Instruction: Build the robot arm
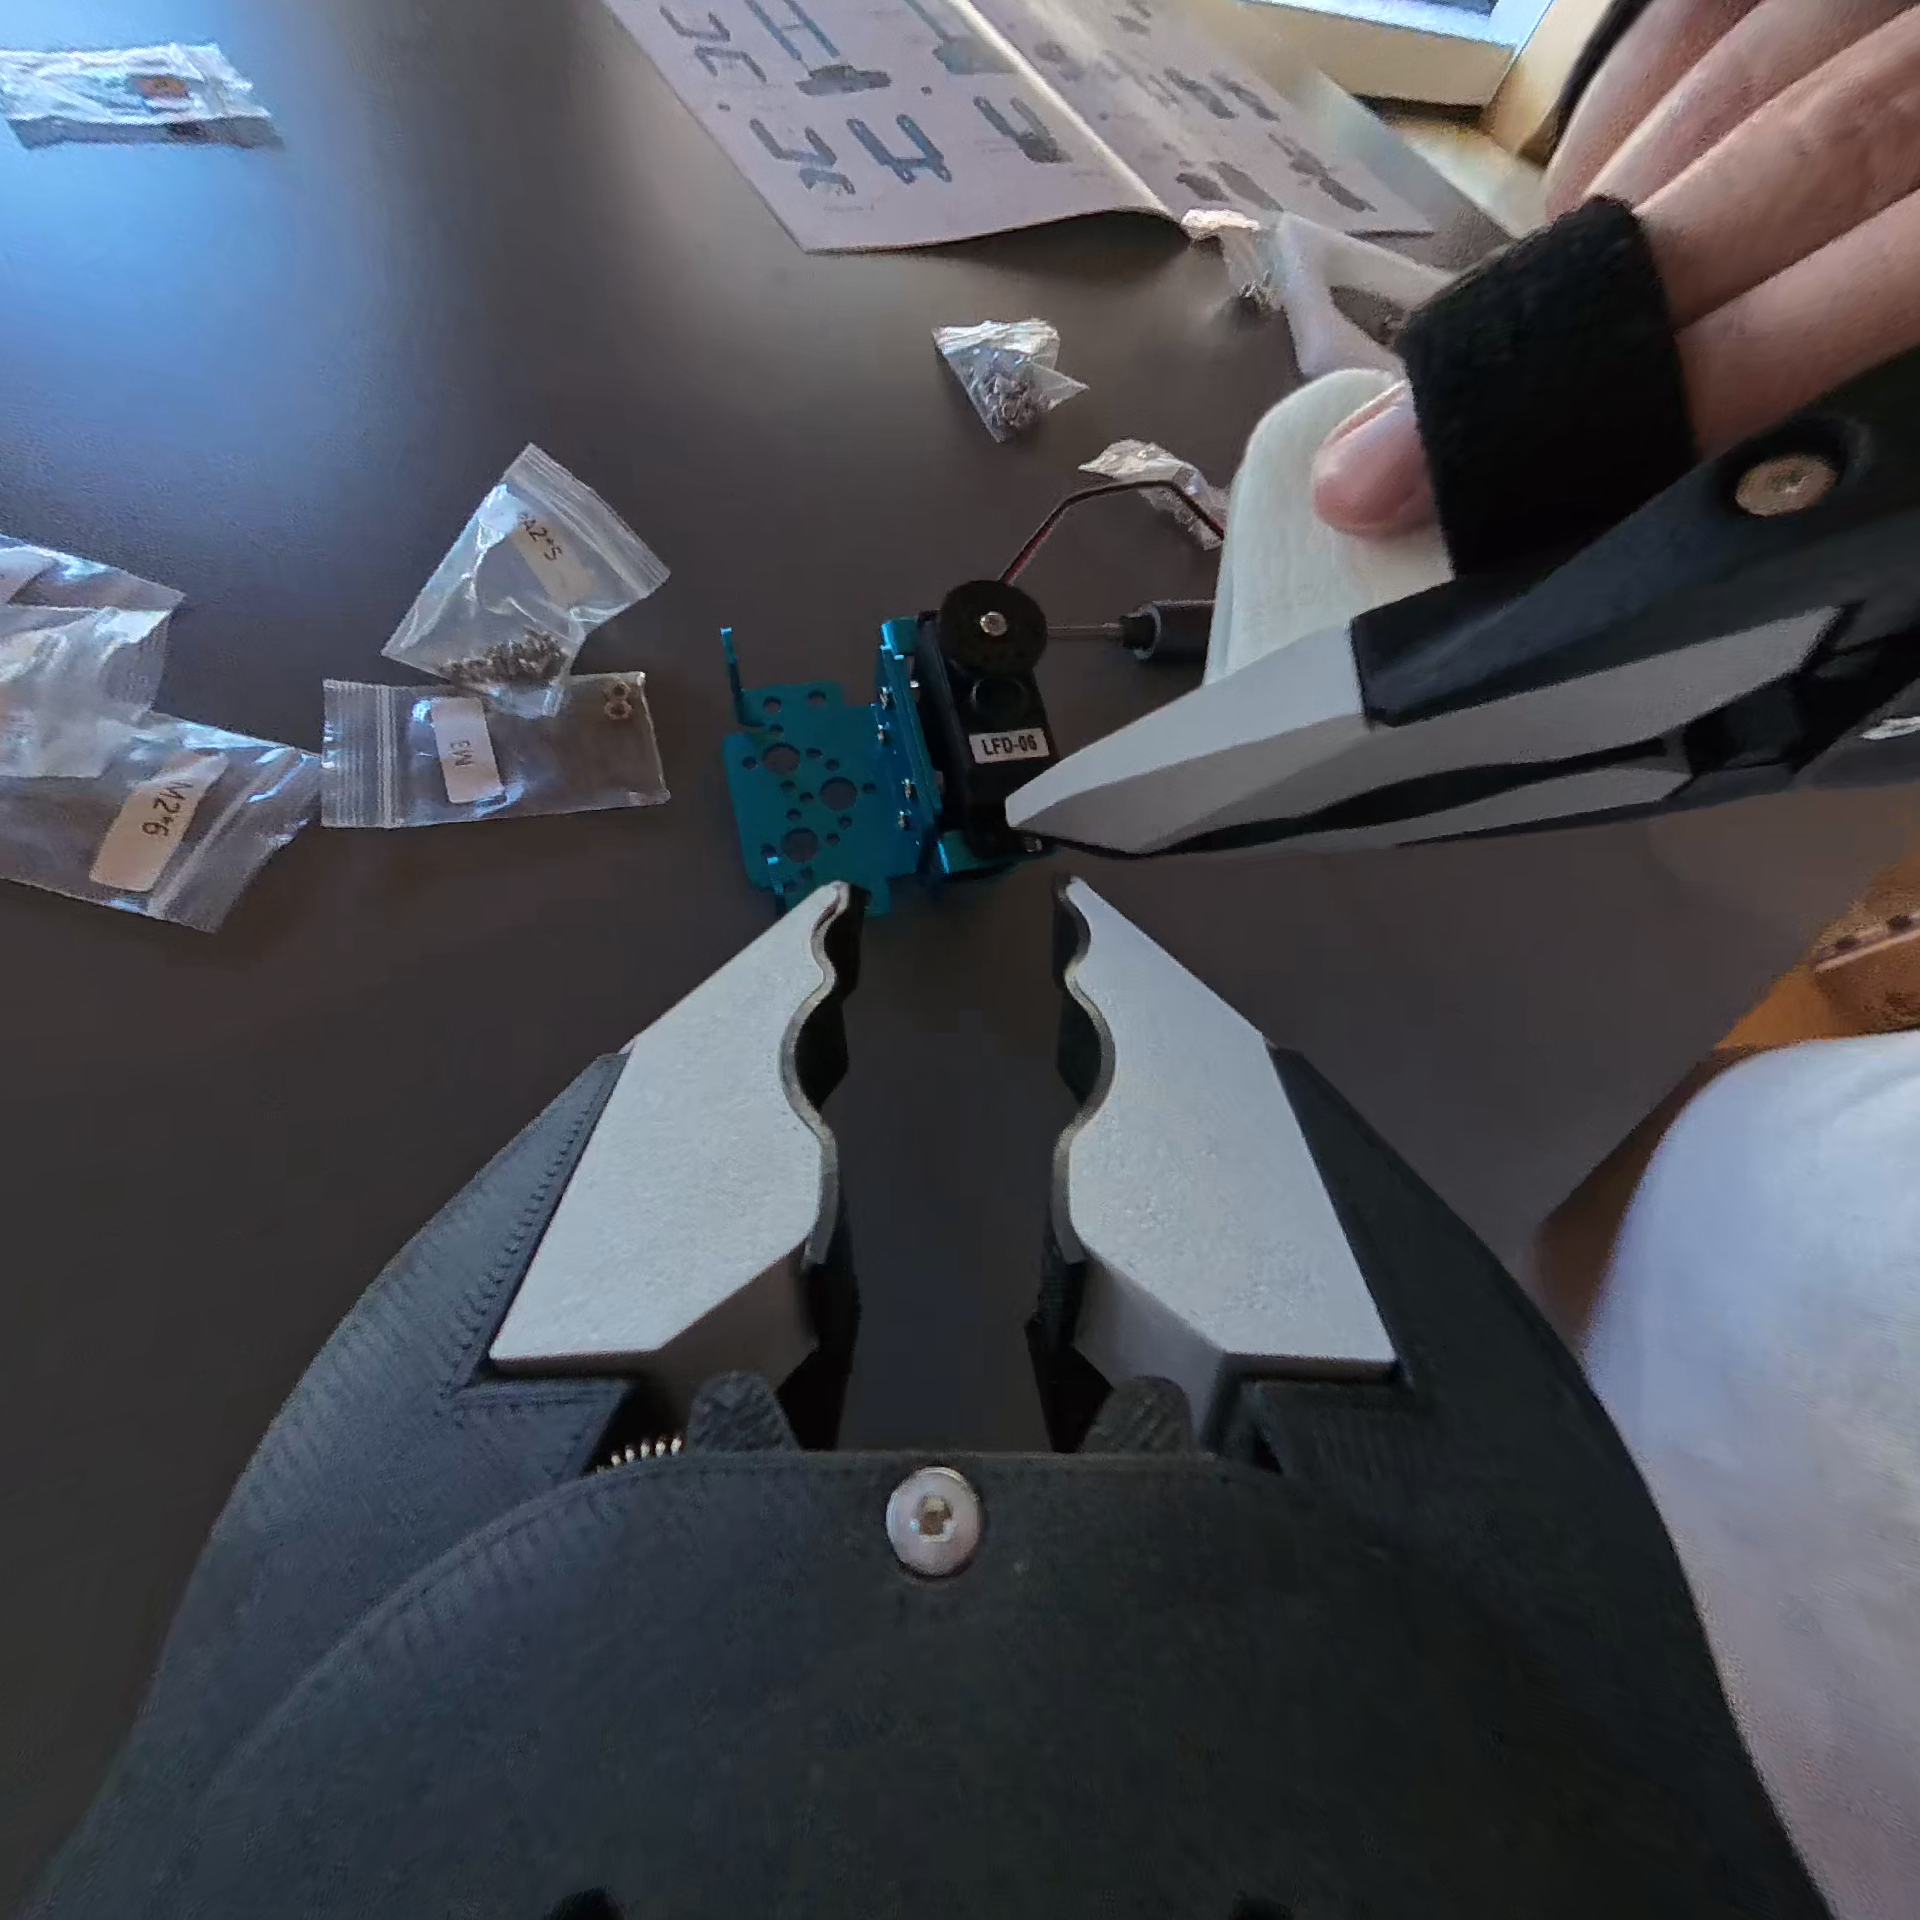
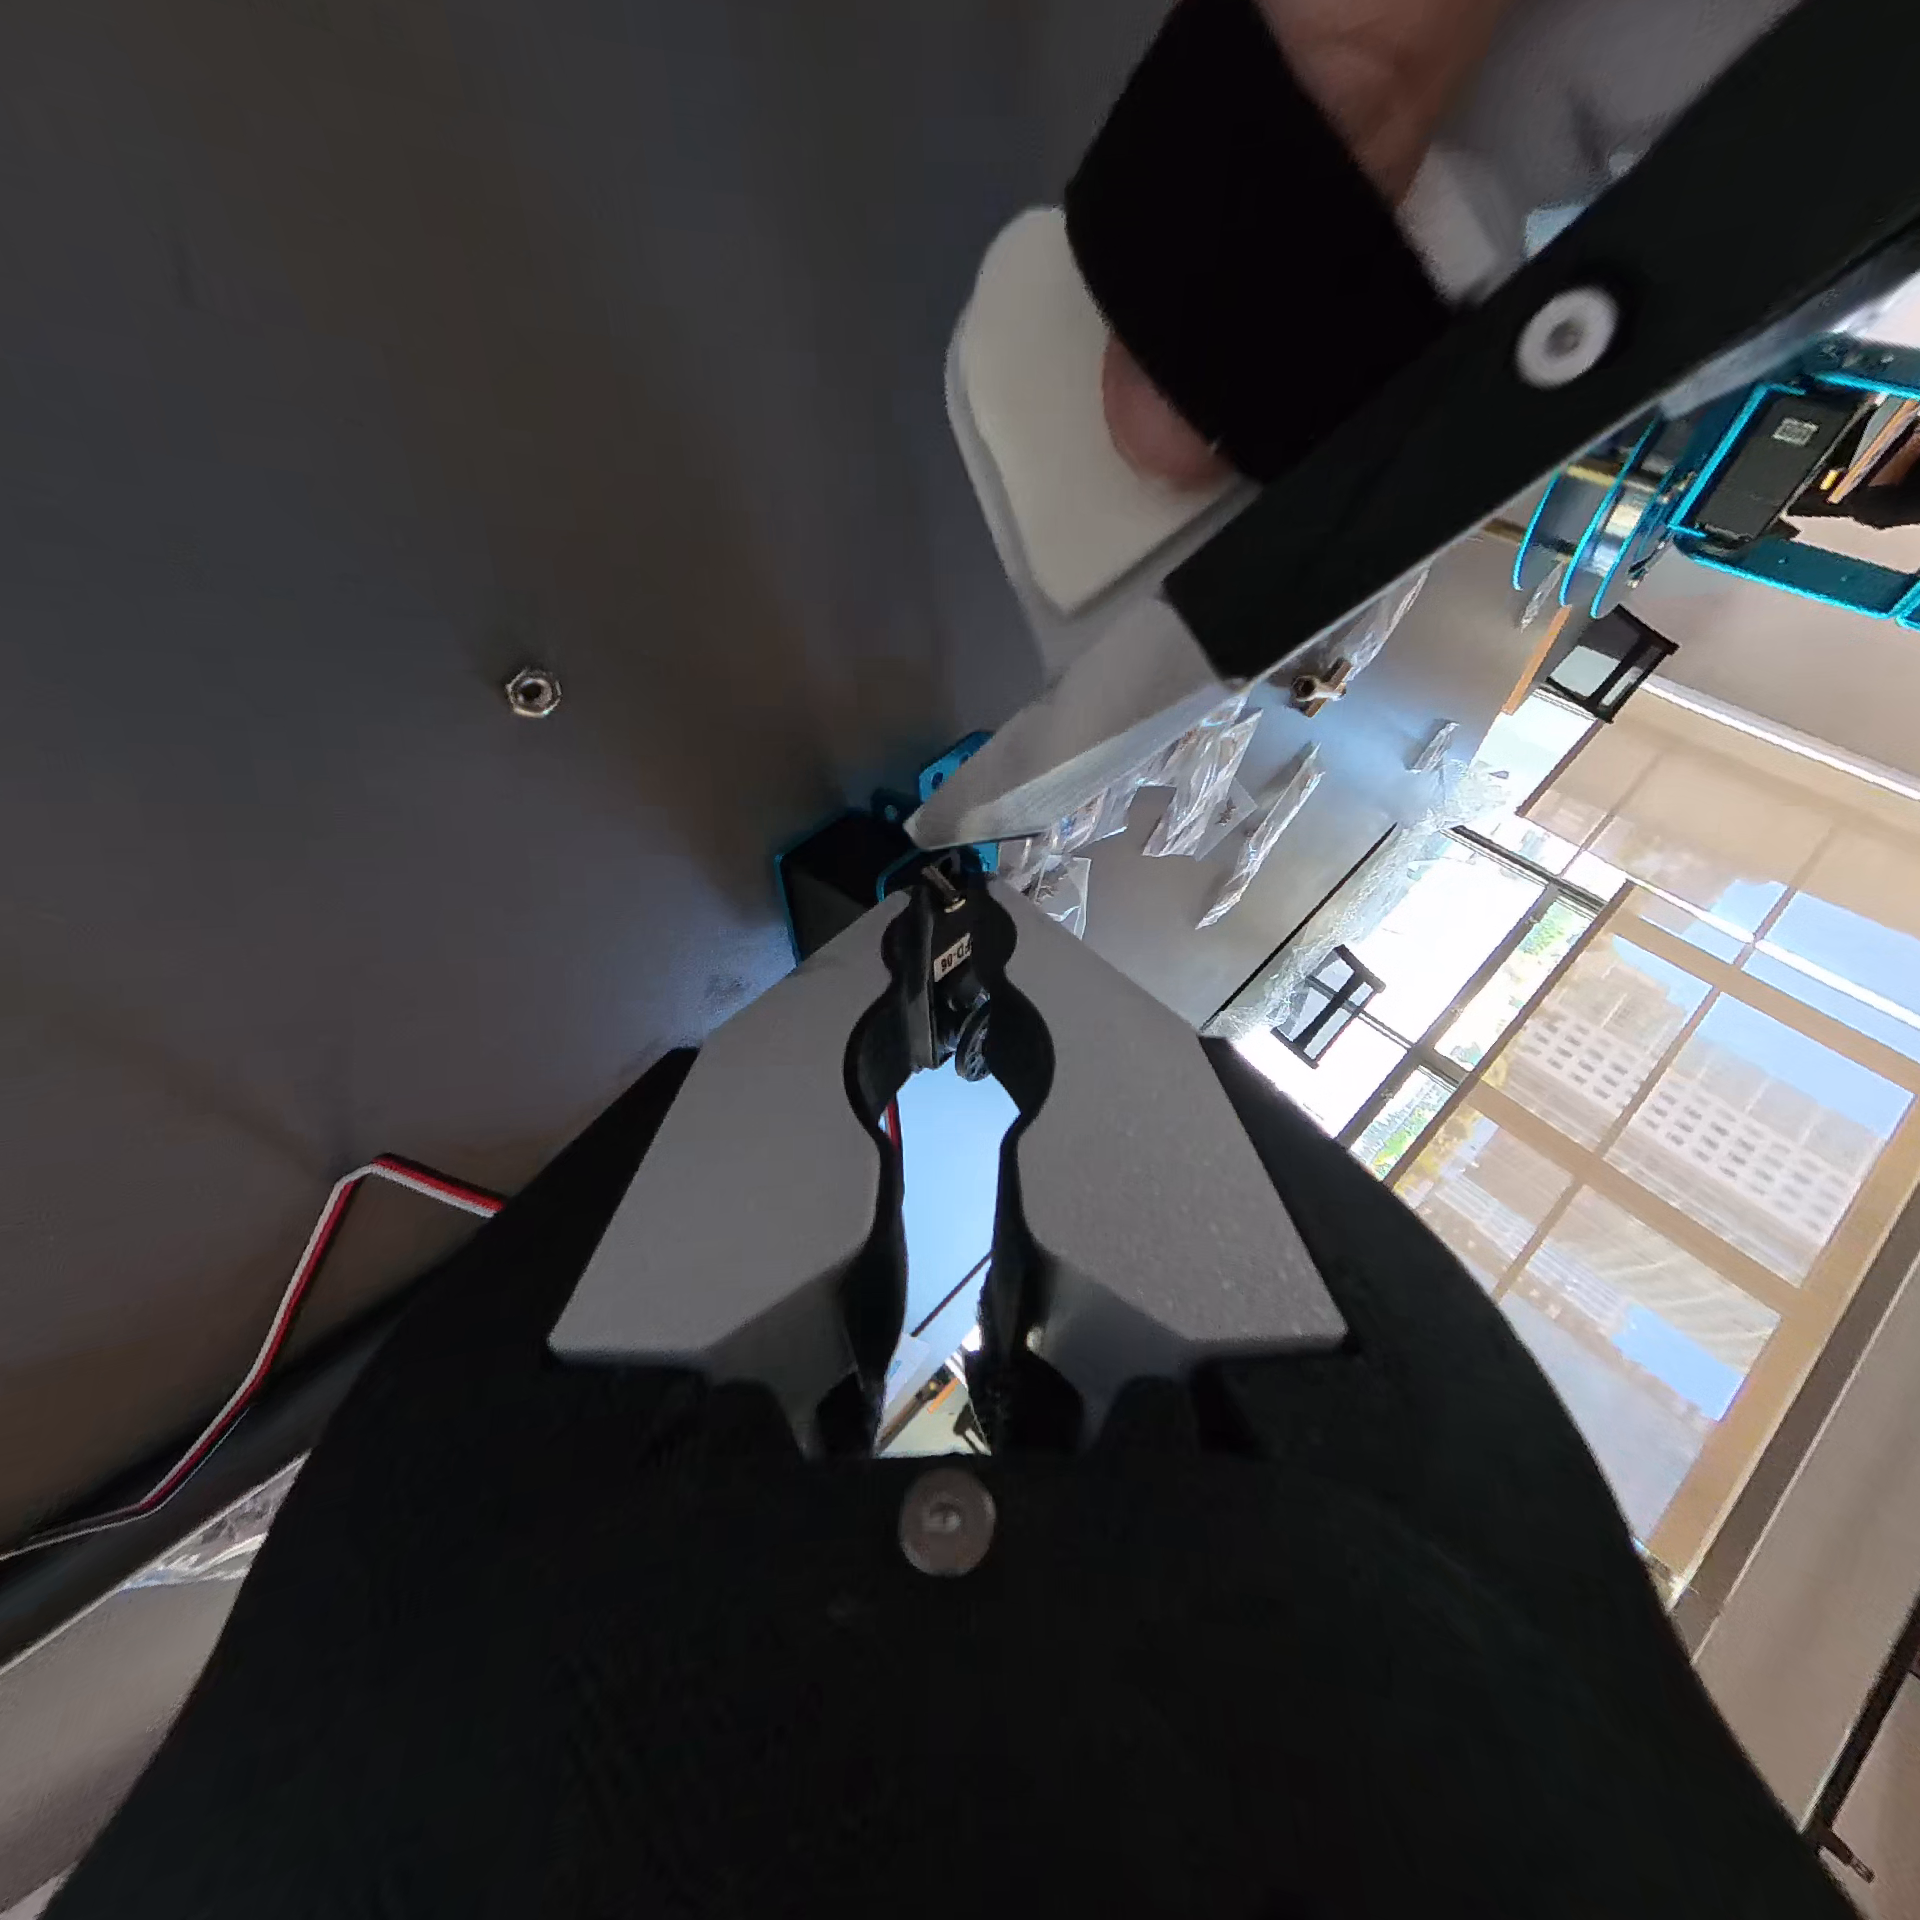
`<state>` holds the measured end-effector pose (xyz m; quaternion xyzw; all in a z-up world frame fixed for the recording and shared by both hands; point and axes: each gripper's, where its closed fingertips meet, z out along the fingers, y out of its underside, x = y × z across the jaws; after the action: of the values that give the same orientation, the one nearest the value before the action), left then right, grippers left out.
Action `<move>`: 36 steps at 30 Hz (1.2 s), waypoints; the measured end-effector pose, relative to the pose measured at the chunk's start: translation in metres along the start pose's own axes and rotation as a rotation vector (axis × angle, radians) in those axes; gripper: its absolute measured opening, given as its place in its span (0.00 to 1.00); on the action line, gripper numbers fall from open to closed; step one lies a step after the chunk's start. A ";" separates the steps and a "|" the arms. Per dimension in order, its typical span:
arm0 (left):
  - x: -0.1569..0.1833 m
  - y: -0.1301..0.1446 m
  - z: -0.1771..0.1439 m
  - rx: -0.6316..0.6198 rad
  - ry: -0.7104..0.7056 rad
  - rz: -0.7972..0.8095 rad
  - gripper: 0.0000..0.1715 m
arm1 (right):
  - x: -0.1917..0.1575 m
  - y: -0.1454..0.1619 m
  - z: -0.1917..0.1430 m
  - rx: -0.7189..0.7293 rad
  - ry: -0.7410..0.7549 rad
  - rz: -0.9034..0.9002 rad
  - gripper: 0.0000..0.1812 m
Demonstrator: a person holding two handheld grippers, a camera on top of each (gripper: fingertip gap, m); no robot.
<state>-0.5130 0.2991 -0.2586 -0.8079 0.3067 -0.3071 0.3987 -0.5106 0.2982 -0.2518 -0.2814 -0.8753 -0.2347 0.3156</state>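
A blue perforated metal bracket (image 1: 821, 790) lies on the dark table with a black servo (image 1: 987, 707) set in it. My left gripper (image 1: 956, 902) is open and empty, its tips just short of the bracket's near edge. My right gripper (image 1: 1023, 834) comes in from the right, held by a hand (image 1: 1714, 239), and its tips meet at the servo's near corner. In the right wrist view my right gripper (image 2: 940, 896) is pinched on a small screw (image 2: 938, 881) at the servo (image 2: 951, 966) and bracket (image 2: 956, 764). The left gripper (image 2: 920, 819) reaches in from the upper right there.
Several small plastic bags of screws (image 1: 520, 592) lie left of and behind the bracket. A printed instruction sheet (image 1: 914, 114) and a screwdriver (image 1: 1158, 629) lie behind. A loose nut (image 2: 530, 688) and the servo's red-white-black wire (image 2: 312, 1257) lie on the table. A blue assembly (image 2: 1766, 499) stands far off. The grippers are tip to tip, or close to it.
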 end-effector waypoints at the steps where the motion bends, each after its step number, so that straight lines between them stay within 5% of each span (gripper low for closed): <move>1: -0.001 0.001 0.003 -0.018 -0.004 0.008 0.21 | 0.000 0.000 0.000 0.002 -0.002 -0.001 0.04; 23: -0.003 0.006 0.021 -0.088 -0.034 0.093 0.19 | 0.006 0.002 0.000 0.031 0.093 -0.108 0.03; 36: -0.004 0.006 0.022 -0.086 -0.037 0.080 0.16 | 0.006 0.001 0.003 -0.044 0.128 -0.367 0.03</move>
<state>-0.5005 0.3093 -0.2752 -0.8168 0.3443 -0.2626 0.3813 -0.5150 0.3028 -0.2494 -0.1087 -0.8846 -0.3249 0.3164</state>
